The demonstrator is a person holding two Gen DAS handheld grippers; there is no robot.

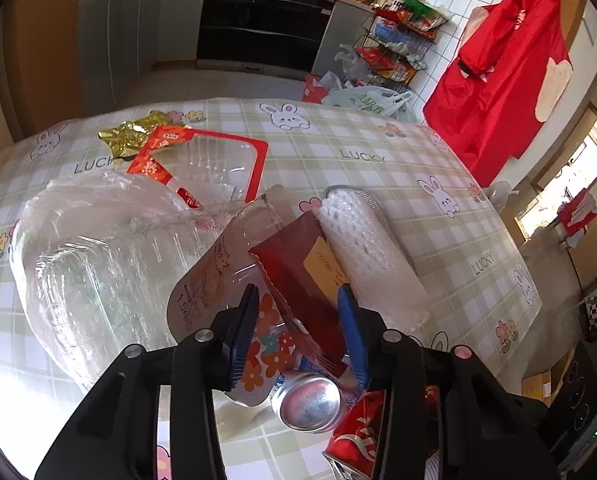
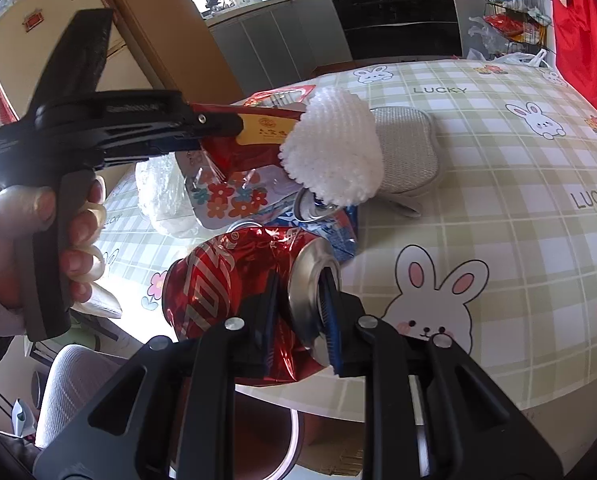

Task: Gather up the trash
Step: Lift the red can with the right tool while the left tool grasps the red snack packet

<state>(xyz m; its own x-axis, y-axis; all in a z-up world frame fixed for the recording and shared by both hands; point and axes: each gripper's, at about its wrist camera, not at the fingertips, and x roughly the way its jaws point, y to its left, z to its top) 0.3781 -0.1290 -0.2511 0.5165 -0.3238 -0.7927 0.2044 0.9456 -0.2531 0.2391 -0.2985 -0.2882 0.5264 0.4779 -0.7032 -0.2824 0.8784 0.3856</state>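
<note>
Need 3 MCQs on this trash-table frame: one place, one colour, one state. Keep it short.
1. Where does the white foam net lie?
A. right of the dark red wrapper
B. on the floor
C. inside the clear tray

2. What colour is the crushed can at the right hand-held gripper?
A. green
B. red
C. black

3. What state is the right hand-held gripper in?
A. wide open, empty
B. out of view
C. shut on the crushed can

Key: A, net rests beside the wrapper on the table; B, red foil body; C, pads pinch its rim.
</note>
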